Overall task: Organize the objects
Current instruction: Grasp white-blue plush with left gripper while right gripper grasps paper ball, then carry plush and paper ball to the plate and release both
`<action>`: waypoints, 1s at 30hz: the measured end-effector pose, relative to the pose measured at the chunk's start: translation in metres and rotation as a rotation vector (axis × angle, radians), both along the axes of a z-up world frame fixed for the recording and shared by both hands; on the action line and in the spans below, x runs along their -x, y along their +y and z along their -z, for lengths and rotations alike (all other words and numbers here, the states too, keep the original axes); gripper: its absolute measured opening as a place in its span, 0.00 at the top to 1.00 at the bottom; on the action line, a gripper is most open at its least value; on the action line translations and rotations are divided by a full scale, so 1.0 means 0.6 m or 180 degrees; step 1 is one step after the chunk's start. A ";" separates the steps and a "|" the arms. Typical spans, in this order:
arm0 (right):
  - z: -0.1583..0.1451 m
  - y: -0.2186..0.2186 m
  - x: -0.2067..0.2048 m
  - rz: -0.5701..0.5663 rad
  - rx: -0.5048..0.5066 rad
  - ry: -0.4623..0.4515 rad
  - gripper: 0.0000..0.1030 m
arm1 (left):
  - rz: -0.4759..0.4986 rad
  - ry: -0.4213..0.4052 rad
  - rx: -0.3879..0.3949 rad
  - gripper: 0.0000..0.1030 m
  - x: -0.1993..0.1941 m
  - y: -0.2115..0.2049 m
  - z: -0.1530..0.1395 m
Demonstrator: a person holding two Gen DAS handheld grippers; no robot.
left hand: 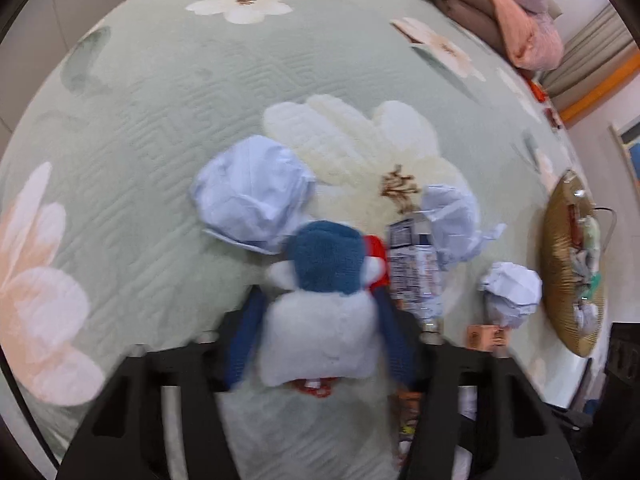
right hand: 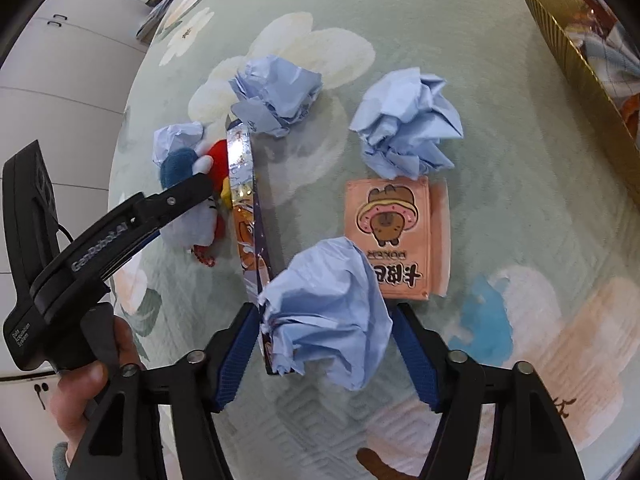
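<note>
My left gripper (left hand: 320, 304) is shut on a white, blue and red plush toy (left hand: 320, 312), which rests low over the green flowered bedspread (left hand: 160, 100); it also shows in the right wrist view (right hand: 192, 200). My right gripper (right hand: 324, 312) is shut on a crumpled blue paper ball (right hand: 328, 312). A shiny snack packet (right hand: 248, 216) lies between the two grippers. A pink card pack (right hand: 400, 232) lies just beyond the held ball. Two more paper balls (right hand: 280, 92) (right hand: 404, 128) lie farther out.
A gold tray (left hand: 568, 264) holding wrappers and paper sits at the bed's right edge, also in the right wrist view (right hand: 580, 72). Folded blankets (left hand: 512, 12) are piled at the far right. White cupboards (right hand: 60, 80) stand left of the bed.
</note>
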State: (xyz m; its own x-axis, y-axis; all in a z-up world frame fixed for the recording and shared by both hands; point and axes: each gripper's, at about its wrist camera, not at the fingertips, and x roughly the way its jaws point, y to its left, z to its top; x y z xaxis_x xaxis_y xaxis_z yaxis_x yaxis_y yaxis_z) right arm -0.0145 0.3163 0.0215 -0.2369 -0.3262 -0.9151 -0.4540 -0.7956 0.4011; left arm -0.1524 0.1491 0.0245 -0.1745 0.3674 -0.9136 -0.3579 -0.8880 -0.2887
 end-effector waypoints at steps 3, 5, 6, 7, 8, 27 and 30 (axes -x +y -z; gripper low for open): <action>-0.006 -0.003 -0.004 -0.0015 -0.0041 0.0057 0.54 | 0.0095 0.0108 0.0056 0.54 -0.011 0.006 -0.007; -0.015 -0.004 -0.007 -0.0024 -0.0078 0.0134 0.55 | 0.0104 0.0102 0.0002 0.54 -0.018 0.000 -0.016; -0.021 -0.006 -0.009 -0.0045 -0.0101 0.0171 0.55 | 0.0107 0.0096 -0.0021 0.54 -0.022 -0.003 -0.022; -0.030 -0.007 -0.013 -0.0067 -0.0150 0.0211 0.55 | 0.0114 0.0094 -0.0063 0.54 -0.028 -0.007 -0.030; -0.037 -0.007 -0.018 -0.0086 -0.0190 0.0241 0.55 | 0.0114 0.0097 -0.0094 0.54 -0.034 -0.011 -0.037; -0.165 0.077 -0.160 0.0082 -0.0634 0.0487 0.55 | 0.0525 0.0145 -0.0624 0.54 -0.160 0.089 -0.174; -0.205 0.115 -0.171 0.0193 -0.0857 0.0598 0.55 | 0.0661 0.0256 -0.0751 0.54 -0.161 0.136 -0.207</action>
State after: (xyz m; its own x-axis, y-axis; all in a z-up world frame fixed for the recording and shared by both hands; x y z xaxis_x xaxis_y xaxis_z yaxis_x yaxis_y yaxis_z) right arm 0.0882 0.3855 0.1442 -0.4212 -0.0589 -0.9051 -0.4419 -0.8581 0.2615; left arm -0.0557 0.2307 0.1486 -0.1418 0.6026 -0.7853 -0.5545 -0.7055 -0.4413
